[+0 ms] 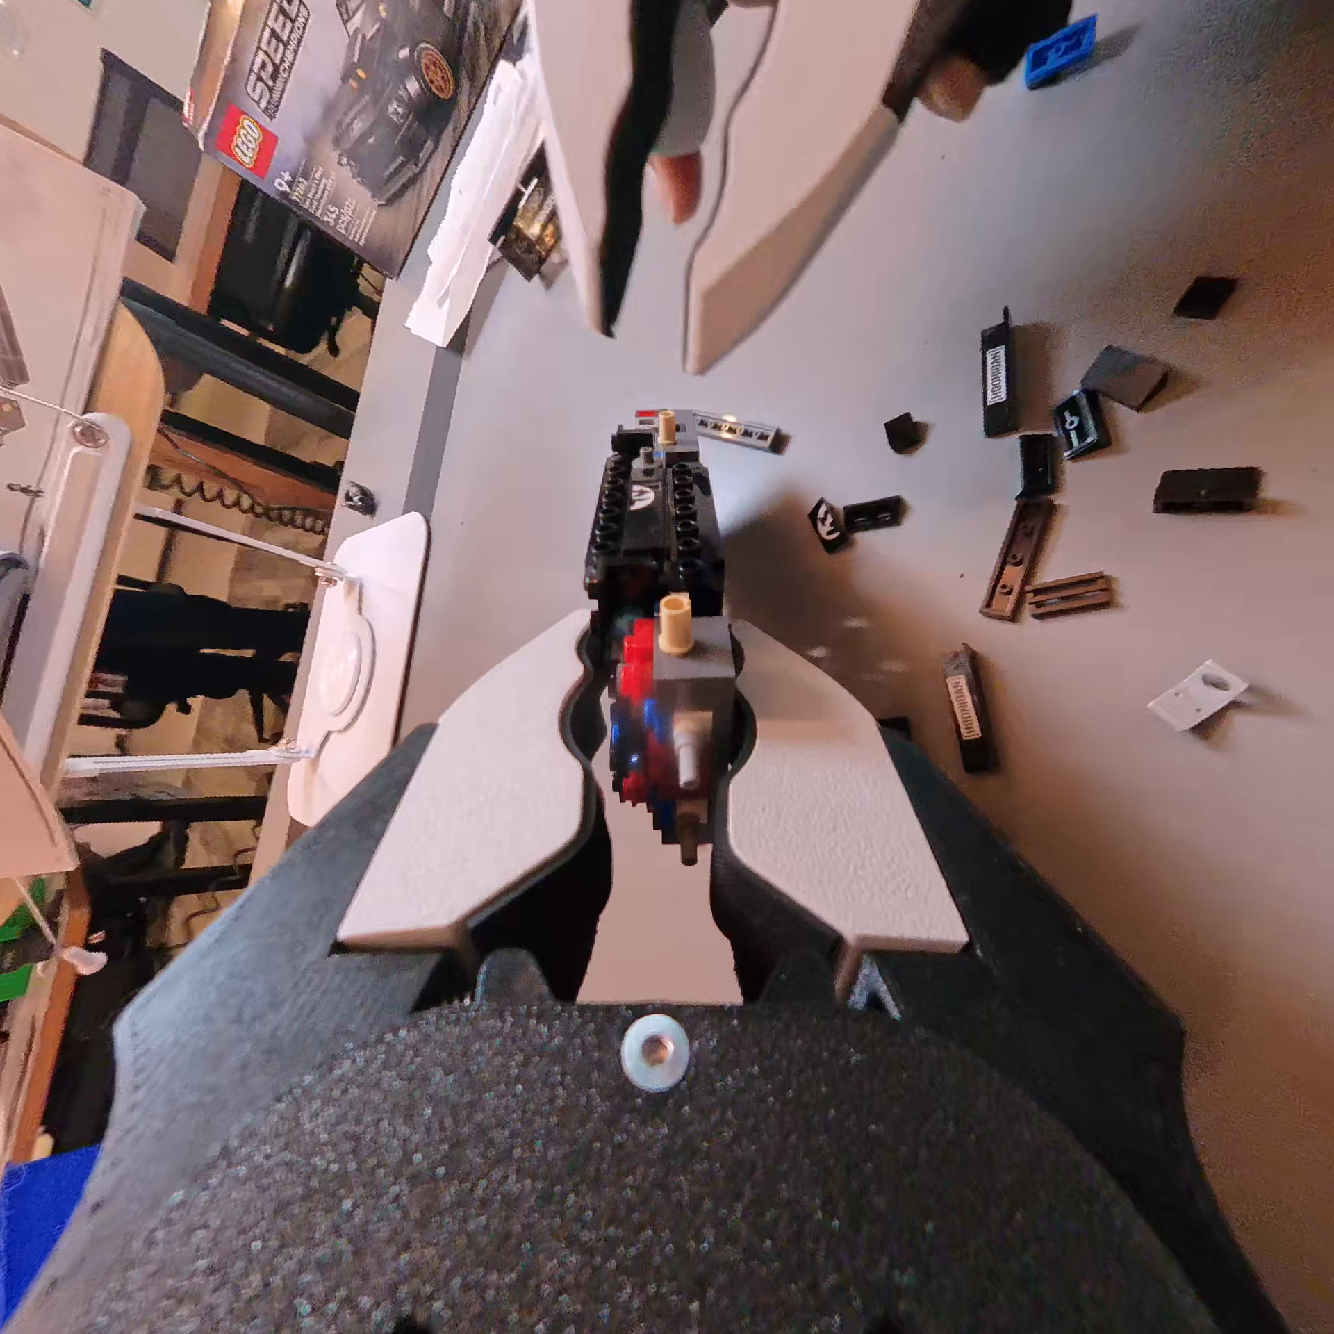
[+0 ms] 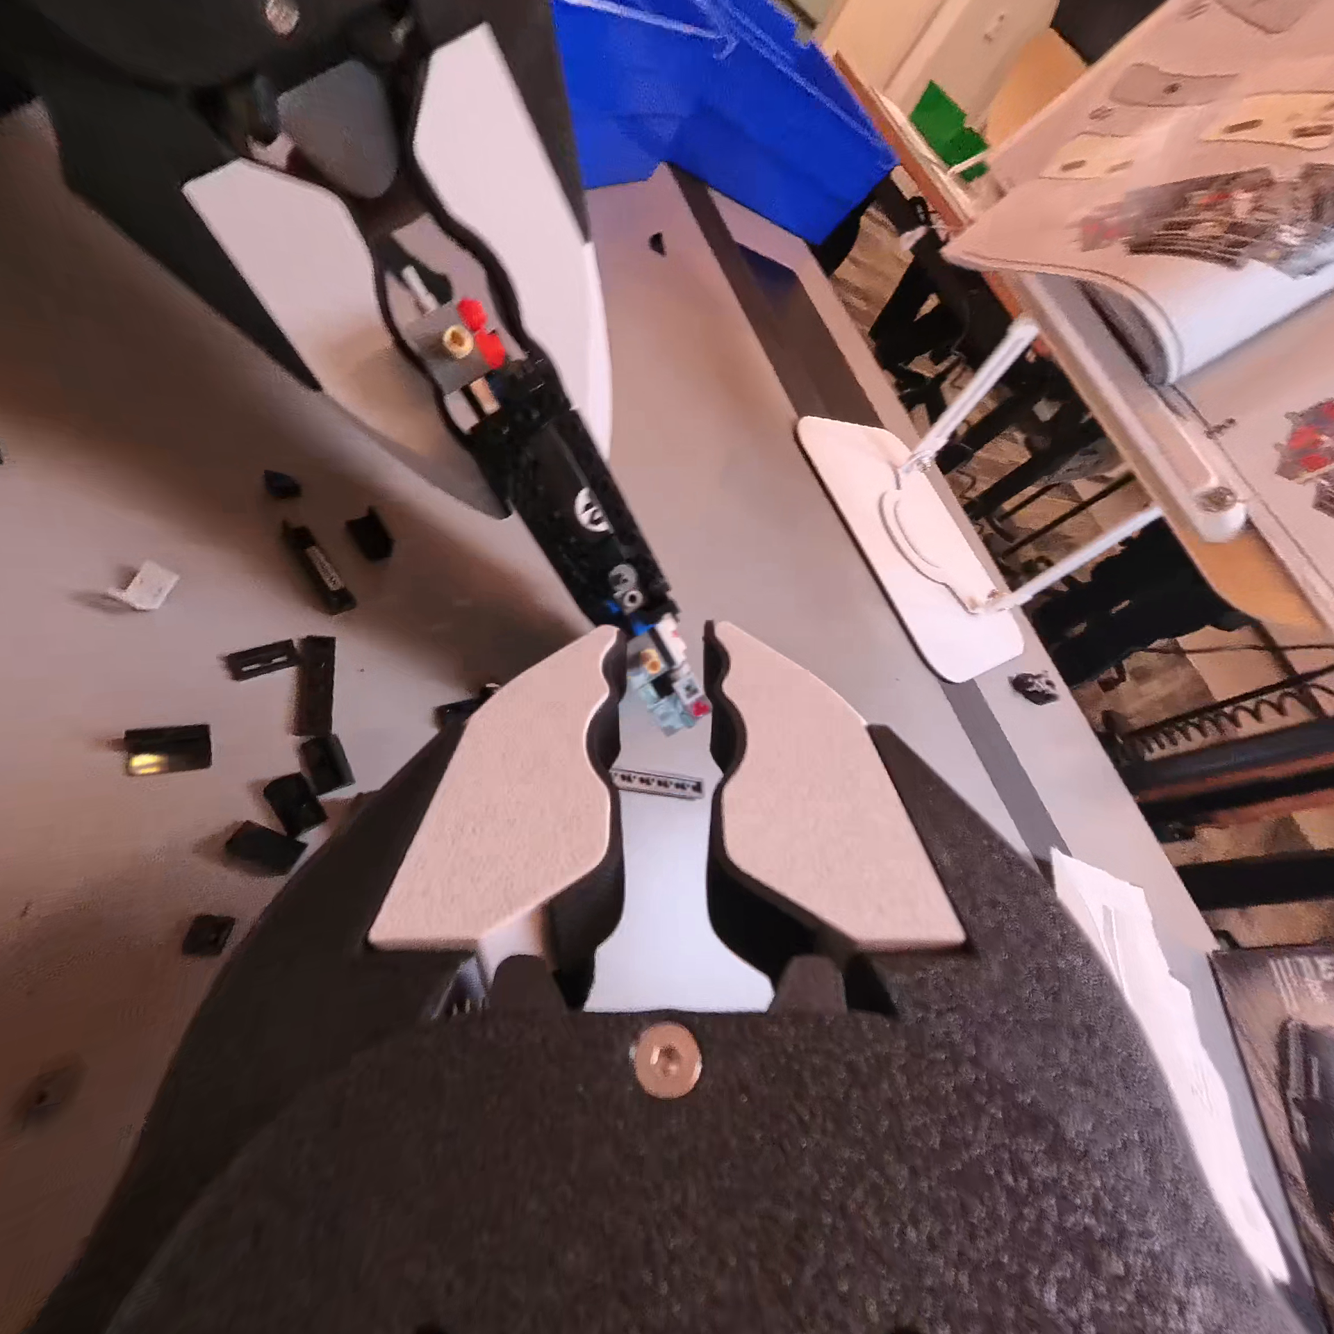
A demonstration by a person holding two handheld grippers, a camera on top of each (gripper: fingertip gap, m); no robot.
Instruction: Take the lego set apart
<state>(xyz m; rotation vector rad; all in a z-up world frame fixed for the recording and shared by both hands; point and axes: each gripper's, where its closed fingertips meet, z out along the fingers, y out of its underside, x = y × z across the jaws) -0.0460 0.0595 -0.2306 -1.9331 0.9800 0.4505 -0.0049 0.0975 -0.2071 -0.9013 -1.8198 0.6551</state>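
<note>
lego set (image 1: 653, 534) btwn grippers, loose pcs (image 1: 1039, 505) right

Glossy plastic lego chassis (image 1: 653, 534) contrasts with matt grainy finger pads (image 1: 498, 779), a rough black gripper body (image 1: 650, 1191) and smooth grey table (image 1: 1083, 902).

Warm, fairly bright light; soft shadows fall across the desk (image 1: 1083, 830). Fisheye bending at the edges (strongest in corners), with motion blur ahead of each hand-held gripper.
</note>
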